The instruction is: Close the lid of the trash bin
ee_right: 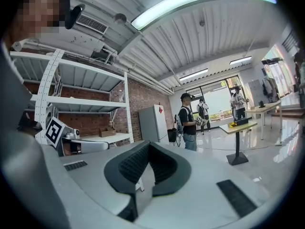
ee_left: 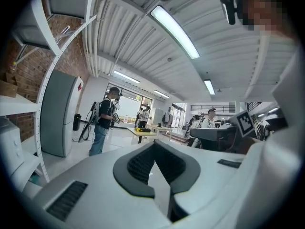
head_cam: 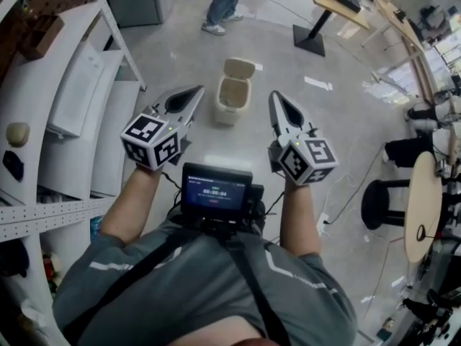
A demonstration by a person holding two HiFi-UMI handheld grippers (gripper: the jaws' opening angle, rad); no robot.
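Observation:
A small beige trash bin [head_cam: 230, 99] stands on the floor ahead of me. Its lid [head_cam: 239, 68] is tipped up at the far side, so the inside shows. My left gripper [head_cam: 196, 91] hovers to the bin's left and nearer to me, jaws together with nothing in them. My right gripper [head_cam: 276, 96] hovers to the bin's right, also shut and empty. Neither touches the bin. Both point up and forward: the left gripper [ee_left: 155, 147] and the right gripper [ee_right: 148, 145] show only the room and ceiling in their own views, and the bin is hidden there.
White metal shelving [head_cam: 79, 99] runs along my left. A person [head_cam: 223, 6] stands beyond the bin. A table on a black pedestal [head_cam: 311, 38] is at the back right. A round table [head_cam: 423, 207] and a black stool [head_cam: 382, 204] stand at my right.

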